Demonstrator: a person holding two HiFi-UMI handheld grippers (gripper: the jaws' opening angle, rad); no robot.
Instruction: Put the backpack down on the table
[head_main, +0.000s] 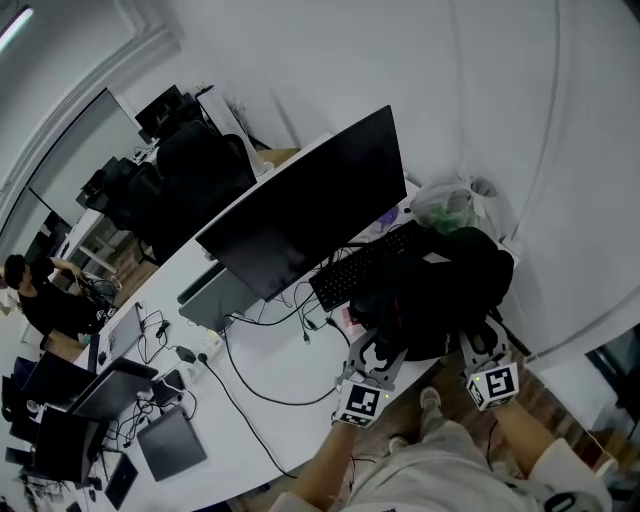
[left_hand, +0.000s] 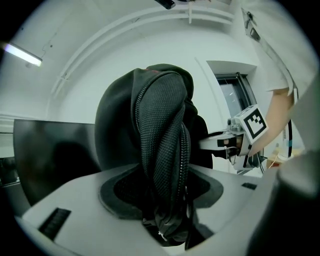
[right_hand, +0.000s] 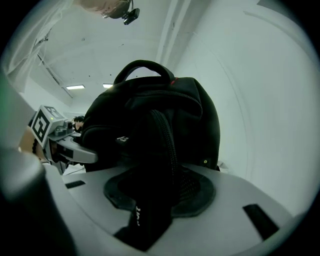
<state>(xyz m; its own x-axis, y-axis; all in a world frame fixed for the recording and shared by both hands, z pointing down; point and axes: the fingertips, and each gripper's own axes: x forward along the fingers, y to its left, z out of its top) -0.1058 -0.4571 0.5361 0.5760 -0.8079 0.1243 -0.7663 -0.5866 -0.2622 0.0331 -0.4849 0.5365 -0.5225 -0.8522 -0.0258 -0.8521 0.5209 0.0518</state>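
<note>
Laptops (head_main: 105, 385) and loose cables (head_main: 270, 402) crowd the left end of the white worktop (head_main: 290, 360); a dark monitor (head_main: 310, 205) stands midway along it, with a black keyboard (head_main: 365, 262) at its foot. To the right, the black backpack (head_main: 440, 290) sits upright on the worktop's near right end, touching the keyboard, its contents hidden. Behind it a clear plastic bag (head_main: 455, 205) holds something green, too crumpled to name. Only the head view shows that bag and the desk clutter. The left gripper view alone shows the mesh weave of a shoulder strap (left_hand: 162, 150), and the right gripper view alone shows the carry handle (right_hand: 142, 67) arching over the pack's top. The left gripper (head_main: 377, 352) has its jaws wide apart, the mesh strap hanging between them, apparently unpinched. The right gripper (head_main: 483, 345) likewise has its jaws spread wide, with a second dark strap (right_hand: 155, 165) running down between them, not clamped
</note>
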